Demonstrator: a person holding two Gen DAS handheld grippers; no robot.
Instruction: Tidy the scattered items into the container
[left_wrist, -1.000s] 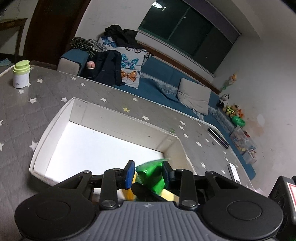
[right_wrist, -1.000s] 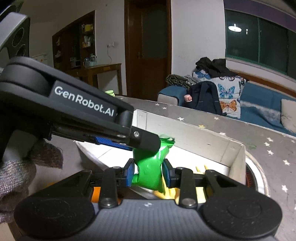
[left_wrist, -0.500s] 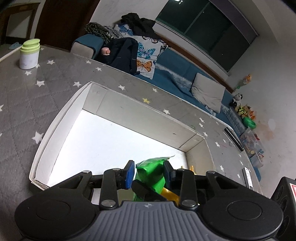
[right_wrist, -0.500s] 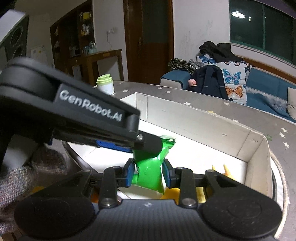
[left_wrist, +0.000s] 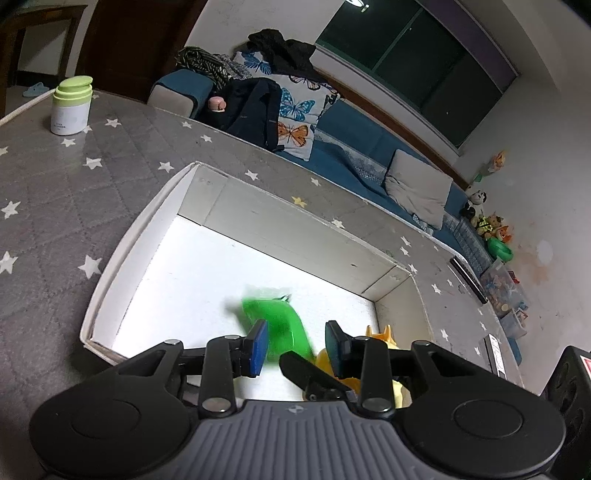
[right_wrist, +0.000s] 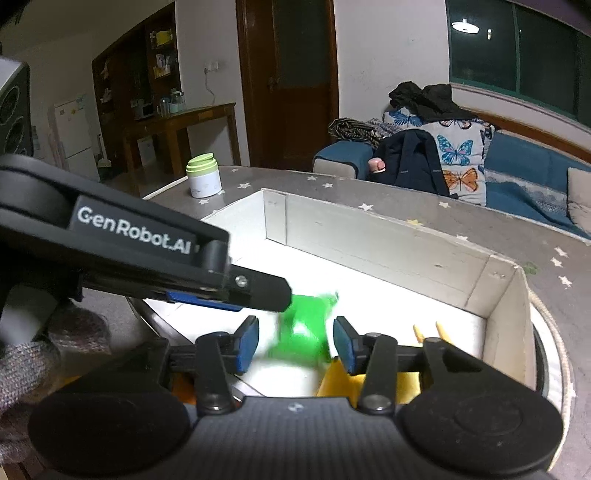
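Note:
A green packet (left_wrist: 275, 325) is blurred in mid-fall inside the white box (left_wrist: 295, 236); it also shows in the right wrist view (right_wrist: 306, 328). My left gripper (left_wrist: 297, 347) is open just above the box's near end, with the packet between and beyond its pads. My right gripper (right_wrist: 294, 344) is open too, with the packet loose between its pads. The left gripper's arm crosses the right wrist view (right_wrist: 147, 258). A yellow-orange toy (left_wrist: 380, 339) lies in the box's near right corner, also in the right wrist view (right_wrist: 406, 373).
A white jar with a green lid (left_wrist: 70, 105) stands on the grey star-patterned table (left_wrist: 55, 192), also in the right wrist view (right_wrist: 204, 176). A blue sofa with cushions and dark clothes (left_wrist: 280, 103) lies beyond the table. A black remote (left_wrist: 469, 278) lies near the table's right edge.
Both grippers have opened and let go of the green packet, which now drops into the box. Both cameras have tilted a little more over the box.

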